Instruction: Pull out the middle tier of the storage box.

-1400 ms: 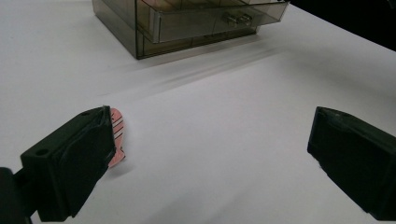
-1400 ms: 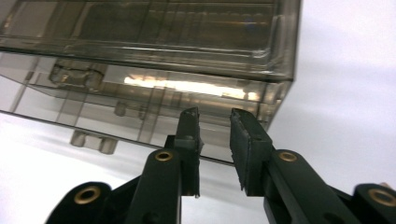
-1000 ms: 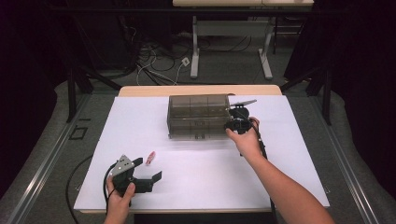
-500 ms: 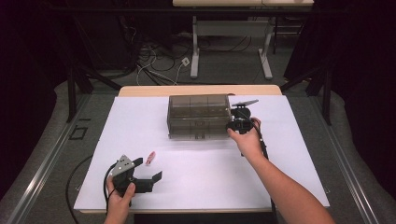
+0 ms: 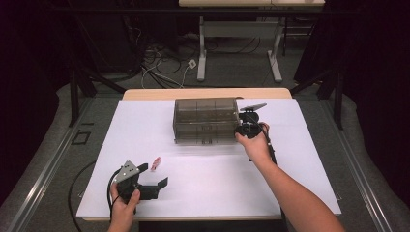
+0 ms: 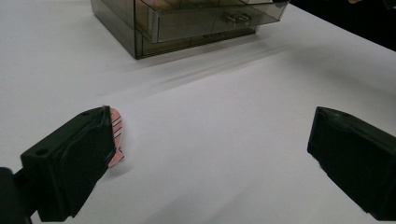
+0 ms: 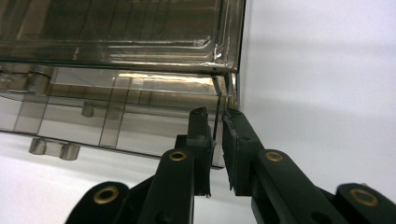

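Observation:
A smoky see-through drawer box [image 5: 205, 118] stands at the back middle of the white table [image 5: 295, 169]. My right gripper [image 5: 240, 129] is at the box's right front corner. In the right gripper view its jaws [image 7: 217, 119] are shut on the thin clear side wall of a drawer [image 7: 116, 121] that sticks out slightly from the box [image 7: 116, 37]. My left gripper [image 5: 153, 175] rests near the front left edge, open wide with nothing between its jaws [image 6: 212, 126]. A small pink striped piece [image 5: 155, 163] lies on the table just beside its left jaw [image 6: 116, 135]. The box [image 6: 187, 18] sits farther off.
The white sheet covers the table between the two grippers and to the right of the box. Behind the table are a dark floor with cables [image 5: 159, 67] and the legs of another desk [image 5: 203, 53].

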`<action>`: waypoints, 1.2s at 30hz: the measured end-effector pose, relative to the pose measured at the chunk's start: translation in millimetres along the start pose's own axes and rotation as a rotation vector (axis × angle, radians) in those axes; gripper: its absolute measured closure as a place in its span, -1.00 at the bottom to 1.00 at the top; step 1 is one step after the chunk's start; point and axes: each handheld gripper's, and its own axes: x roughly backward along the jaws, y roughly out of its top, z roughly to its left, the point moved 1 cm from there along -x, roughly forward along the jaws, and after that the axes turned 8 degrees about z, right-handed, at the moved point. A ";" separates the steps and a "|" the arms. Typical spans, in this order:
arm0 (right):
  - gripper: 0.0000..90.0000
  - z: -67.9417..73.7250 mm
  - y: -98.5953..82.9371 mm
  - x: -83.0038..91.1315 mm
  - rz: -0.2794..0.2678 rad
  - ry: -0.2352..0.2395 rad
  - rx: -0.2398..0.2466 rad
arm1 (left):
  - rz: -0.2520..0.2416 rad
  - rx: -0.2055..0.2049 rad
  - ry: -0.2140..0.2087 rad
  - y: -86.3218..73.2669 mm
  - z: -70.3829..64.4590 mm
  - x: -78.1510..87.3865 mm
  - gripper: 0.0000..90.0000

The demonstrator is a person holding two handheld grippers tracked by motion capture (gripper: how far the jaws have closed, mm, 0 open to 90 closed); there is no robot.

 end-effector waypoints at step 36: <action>0.91 -7.1 -12.2 2.0 0.015 0.026 0.013 | 0.003 -0.004 0.002 -0.1 0.4 -0.6 -0.97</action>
